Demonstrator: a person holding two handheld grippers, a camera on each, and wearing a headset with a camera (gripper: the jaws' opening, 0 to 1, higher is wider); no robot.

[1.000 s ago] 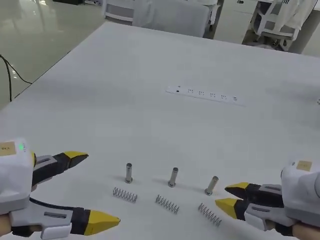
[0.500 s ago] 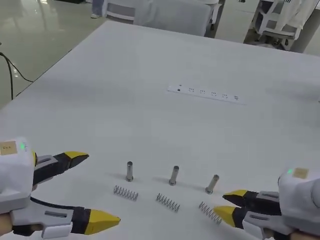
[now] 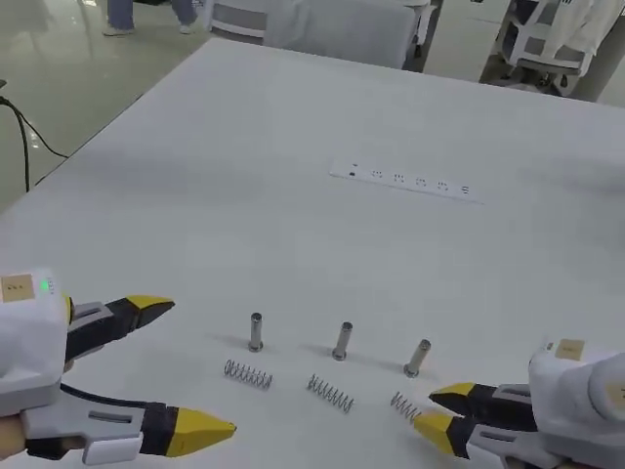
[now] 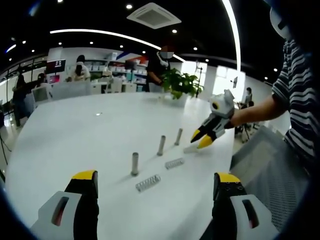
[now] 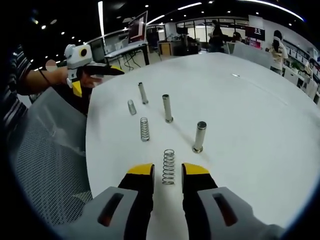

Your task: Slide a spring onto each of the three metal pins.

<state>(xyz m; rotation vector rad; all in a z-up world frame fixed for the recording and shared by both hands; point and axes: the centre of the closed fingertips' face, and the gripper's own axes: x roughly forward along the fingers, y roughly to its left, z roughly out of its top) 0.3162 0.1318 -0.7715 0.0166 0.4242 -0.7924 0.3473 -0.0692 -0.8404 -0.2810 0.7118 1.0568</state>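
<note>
Three metal pins stand in a row on the white table: left pin [image 3: 256, 332], middle pin [image 3: 342, 341], right pin [image 3: 417, 359]. A spring lies in front of each: left spring [image 3: 246, 374], middle spring [image 3: 329, 393], right spring [image 3: 403, 405]. My right gripper [image 3: 437, 408] is open and low at the right spring. In the right gripper view that spring [image 5: 168, 166] lies between the yellow fingertips [image 5: 141, 170], with a gap on both sides. My left gripper [image 3: 186, 366] is wide open, left of the pins and holding nothing. In the left gripper view the nearest pin [image 4: 135, 164] and nearest spring [image 4: 148, 183] lie ahead.
A white power strip [image 3: 407, 183] lies further back on the table [image 3: 293, 147]. Chairs [image 3: 332, 29] stand at the far edge. The table's left edge runs diagonally by the floor. People stand or sit in the background of the left gripper view.
My right gripper has come down and toward the person, to the right spring, so its fingertips now flank that spring. The left gripper has stayed put, wide open.
</note>
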